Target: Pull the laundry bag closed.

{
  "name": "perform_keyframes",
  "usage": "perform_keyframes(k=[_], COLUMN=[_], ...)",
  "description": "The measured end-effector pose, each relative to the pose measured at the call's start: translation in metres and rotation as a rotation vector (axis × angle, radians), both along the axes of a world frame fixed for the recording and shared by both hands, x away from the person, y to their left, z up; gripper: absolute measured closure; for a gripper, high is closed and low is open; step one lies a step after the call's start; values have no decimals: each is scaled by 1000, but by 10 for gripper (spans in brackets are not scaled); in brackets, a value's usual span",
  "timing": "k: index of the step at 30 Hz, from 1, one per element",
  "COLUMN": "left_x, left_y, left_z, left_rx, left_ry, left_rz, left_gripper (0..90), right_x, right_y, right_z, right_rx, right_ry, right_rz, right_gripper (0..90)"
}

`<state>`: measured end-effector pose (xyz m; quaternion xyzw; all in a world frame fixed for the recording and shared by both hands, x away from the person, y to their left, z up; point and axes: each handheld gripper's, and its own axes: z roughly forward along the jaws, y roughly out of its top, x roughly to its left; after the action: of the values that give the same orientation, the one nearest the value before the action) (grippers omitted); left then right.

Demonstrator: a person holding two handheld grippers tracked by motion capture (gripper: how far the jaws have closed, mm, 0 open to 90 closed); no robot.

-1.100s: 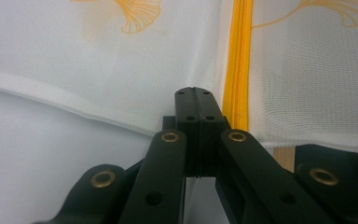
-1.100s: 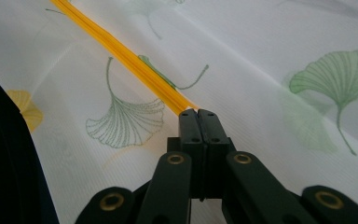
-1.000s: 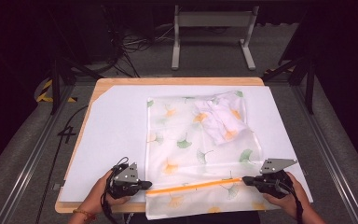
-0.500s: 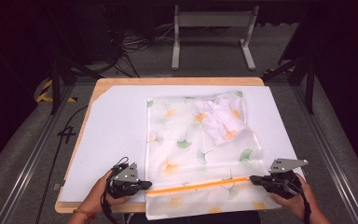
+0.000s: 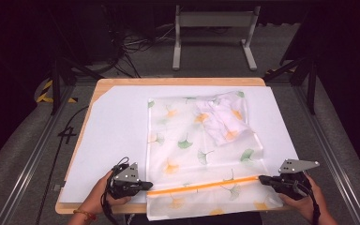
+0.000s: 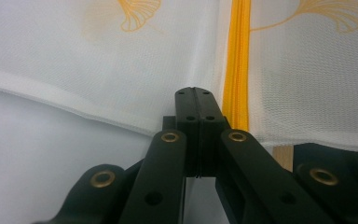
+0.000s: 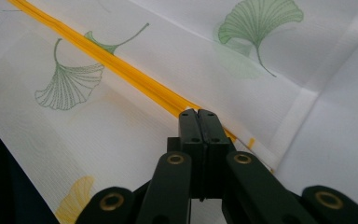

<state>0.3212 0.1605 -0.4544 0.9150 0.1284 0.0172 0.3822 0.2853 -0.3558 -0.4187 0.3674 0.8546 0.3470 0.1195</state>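
A white mesh bag [image 5: 192, 140] printed with ginkgo leaves lies flat on the table, with a crumpled white garment [image 5: 220, 119] inside its far right corner. An orange zipper [image 5: 201, 186] runs across its near end. My left gripper [image 5: 147, 186] is shut on the bag's left edge at the zipper's left end; in the left gripper view the shut gripper [image 6: 198, 91] sits just left of the zipper [image 6: 237, 70]. My right gripper [image 5: 261, 178] is shut on the bag at the zipper's right end, and the right gripper view has the gripper [image 7: 198, 113] over the zipper [image 7: 121, 70].
A white sheet [image 5: 117, 140] covers the wooden table [image 5: 178, 81]. The bag's near flap hangs over the front edge between my hands. A metal stand [image 5: 213, 28] and cables [image 5: 136, 44] sit on the floor behind the table.
My right gripper has shifted a little to the right and toward me, pulling the zipper line straighter. The left gripper has stayed put.
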Motion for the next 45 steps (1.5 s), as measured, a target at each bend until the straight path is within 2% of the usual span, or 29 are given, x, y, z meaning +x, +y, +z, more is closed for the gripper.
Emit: perform_keyframes(k=[7, 13, 22, 29, 33, 38, 42, 44, 45], left_x=[0, 1, 2, 1, 0, -1, 0, -2, -1], left_y=[0, 1, 2, 1, 0, -1, 2, 4, 5], left_z=[0, 0, -1, -1, 0, 2, 2, 4, 4], left_rx=[-2, -4, -12, -5, 2, 15, 6, 24, 24], left_ry=[0, 3, 8, 1, -3, -13, -15, -52, -55], left_rz=[-2, -4, -6, -4, -3, -1, 15, 18, 21], left_gripper=[900, 900, 900, 900, 900, 900, 900, 900, 900], right_x=[-1, -2, -2, -3, -2, -5, -6, -7, -7], right_y=[-7, -20, -22, -21, -21, -19, -18, -17, -16], right_z=[0, 0, -6, -7, -8, -5, -3, -3, -2], right_rx=[-15, -2, 6, -17, -13, -26, -25, -32, -36], right_ry=[-1, 4, 9, 7, 8, -31, -49, -55, -63], right_rz=[-26, -58, -60, -53, -47, -34, -30, -22, -18], right_gripper=[900, 900, 900, 900, 900, 900, 900, 900, 900])
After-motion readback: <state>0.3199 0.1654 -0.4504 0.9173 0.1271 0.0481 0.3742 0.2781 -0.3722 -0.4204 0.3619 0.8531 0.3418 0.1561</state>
